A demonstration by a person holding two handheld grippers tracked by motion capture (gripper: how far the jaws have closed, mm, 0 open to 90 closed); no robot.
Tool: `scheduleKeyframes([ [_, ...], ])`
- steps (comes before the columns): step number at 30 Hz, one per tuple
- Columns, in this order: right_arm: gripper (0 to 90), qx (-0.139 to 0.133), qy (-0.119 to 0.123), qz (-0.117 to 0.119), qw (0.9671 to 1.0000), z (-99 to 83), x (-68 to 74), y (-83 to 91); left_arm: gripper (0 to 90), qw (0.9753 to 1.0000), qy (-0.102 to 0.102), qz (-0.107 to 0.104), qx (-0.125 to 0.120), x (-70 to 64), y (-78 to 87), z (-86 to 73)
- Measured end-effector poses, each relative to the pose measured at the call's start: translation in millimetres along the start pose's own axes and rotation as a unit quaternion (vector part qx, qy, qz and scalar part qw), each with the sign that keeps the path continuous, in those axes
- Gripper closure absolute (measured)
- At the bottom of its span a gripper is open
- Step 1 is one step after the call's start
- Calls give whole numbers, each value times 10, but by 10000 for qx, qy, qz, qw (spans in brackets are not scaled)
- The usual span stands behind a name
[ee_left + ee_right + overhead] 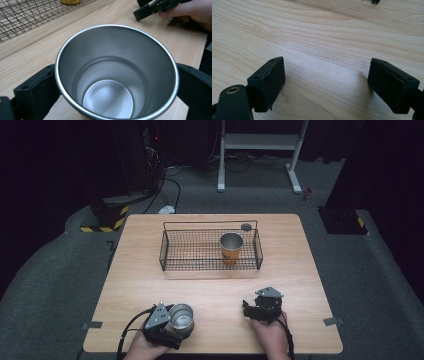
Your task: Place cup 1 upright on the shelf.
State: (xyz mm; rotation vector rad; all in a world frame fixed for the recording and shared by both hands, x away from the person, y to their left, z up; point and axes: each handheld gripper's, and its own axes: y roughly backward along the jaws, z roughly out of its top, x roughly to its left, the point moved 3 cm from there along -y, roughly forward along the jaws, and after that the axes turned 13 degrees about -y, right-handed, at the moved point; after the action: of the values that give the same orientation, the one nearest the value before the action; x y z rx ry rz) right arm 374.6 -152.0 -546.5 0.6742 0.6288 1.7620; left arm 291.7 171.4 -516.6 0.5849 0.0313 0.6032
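Your left gripper (172,322) holds the steel cup (116,72) at the near left edge of the table (150,285), one jaw on each side of the wall, just under the rim. The cup is smooth and becomes narrower toward the bottom, so I think it can slide down or tilt between the jaws if you lift quickly. The wire basket (210,251) stands well apart, at the far side, and a yellow cup (231,247) already stands inside at its right. If you come in low, the steel cup may strike the basket rim or push the yellow cup. Your right gripper (260,307) rests near the table with jaws wide and nothing between them.
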Motion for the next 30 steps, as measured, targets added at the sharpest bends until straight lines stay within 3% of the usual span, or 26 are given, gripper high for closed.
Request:
scheduleKeyframes([
  [12,145,1,-3,0,10000,0,0,0,28,10000,-25,45,29,13,-16,-27],
  [14,145,0,0,0,10000,0,0,0,111,10000,-56,37,-11,17,-7,-32],
  [19,145,3,-11,-1,10000,-1,1,1,175,9999,-3,-31,-158,25,7,-49],
  [24,145,1,-3,0,10000,0,0,0,182,9998,-96,79,-181,24,21,-41],
  [30,148,2,-8,6,10000,-1,2,1,186,9997,-65,120,-193,46,30,-38],
])
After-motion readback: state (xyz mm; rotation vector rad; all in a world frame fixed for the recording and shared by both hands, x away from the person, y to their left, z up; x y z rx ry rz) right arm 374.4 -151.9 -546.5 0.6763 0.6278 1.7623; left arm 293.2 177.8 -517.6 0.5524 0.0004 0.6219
